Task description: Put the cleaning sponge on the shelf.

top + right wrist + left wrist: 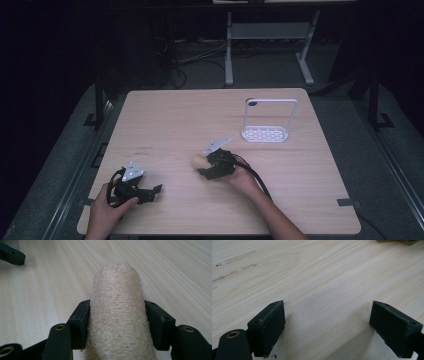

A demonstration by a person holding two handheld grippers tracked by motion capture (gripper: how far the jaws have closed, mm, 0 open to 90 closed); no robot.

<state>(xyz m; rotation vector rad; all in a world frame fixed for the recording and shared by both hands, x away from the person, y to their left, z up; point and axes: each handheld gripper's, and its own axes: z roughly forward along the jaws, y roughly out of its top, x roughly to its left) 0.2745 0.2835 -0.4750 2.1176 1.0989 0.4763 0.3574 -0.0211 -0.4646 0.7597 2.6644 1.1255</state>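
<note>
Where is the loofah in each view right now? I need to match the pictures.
High view: the loofah lies just left of centre on the table, at the tip of the right tool.
Right gripper view: the loofah runs up the middle, both jaws pressed against its sides.
Left gripper view: not in it; the left tool stands open over bare wood.
Shared landmark: the light wooden table.

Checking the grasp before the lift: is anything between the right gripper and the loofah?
Nothing visible. The right gripper has its jaws against both sides of the loofah, with no gap or other object between them. The table around it is bare, and the white rack stands farther off.
</note>
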